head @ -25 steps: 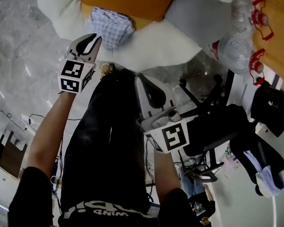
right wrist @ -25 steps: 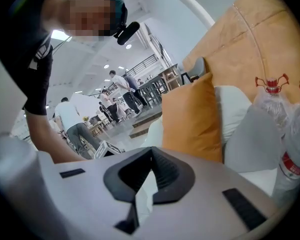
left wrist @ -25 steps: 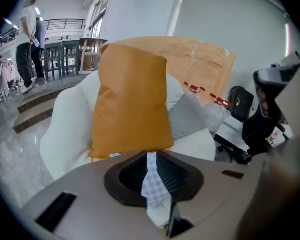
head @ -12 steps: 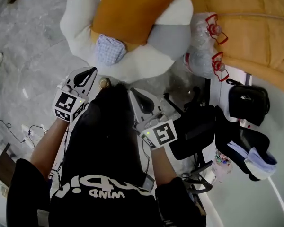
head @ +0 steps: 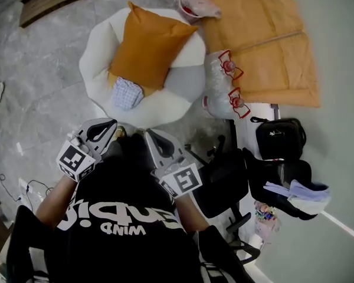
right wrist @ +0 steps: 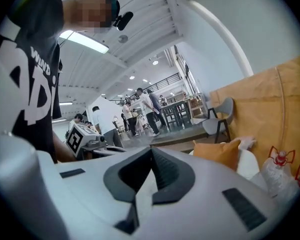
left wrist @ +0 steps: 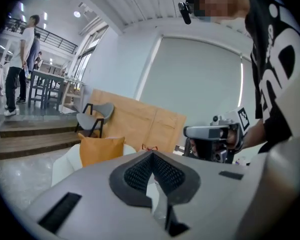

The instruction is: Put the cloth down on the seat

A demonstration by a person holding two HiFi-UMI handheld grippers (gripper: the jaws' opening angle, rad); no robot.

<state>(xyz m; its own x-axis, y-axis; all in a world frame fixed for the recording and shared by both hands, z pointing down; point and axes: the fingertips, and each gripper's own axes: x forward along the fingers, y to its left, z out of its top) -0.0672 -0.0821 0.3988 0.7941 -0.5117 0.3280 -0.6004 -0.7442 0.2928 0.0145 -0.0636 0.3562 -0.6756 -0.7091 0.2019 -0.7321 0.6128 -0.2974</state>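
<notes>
The blue-and-white checked cloth (head: 127,93) lies bunched on the front left of the round white seat (head: 159,108), just below the orange cushion (head: 147,46). Nothing touches it. Both grippers are held close to the person's body, well short of the seat. My left gripper (head: 111,124) is shut and empty, its pads (left wrist: 140,169) closed together. My right gripper (head: 150,134) is likewise shut with nothing between its pads (right wrist: 162,170). The cloth does not show in either gripper view; the cushion (left wrist: 100,150) (right wrist: 218,153) does.
Large water bottles with red handles (head: 223,87) stand right of the seat beside a tan board (head: 265,34). A black bag (head: 278,138) and a black office chair (head: 227,184) are at the right. Several people stand far off by the tables (right wrist: 145,109).
Both grippers have drawn back from the seat toward the person's body, and the view has pulled away. The cloth stays lying on the seat.
</notes>
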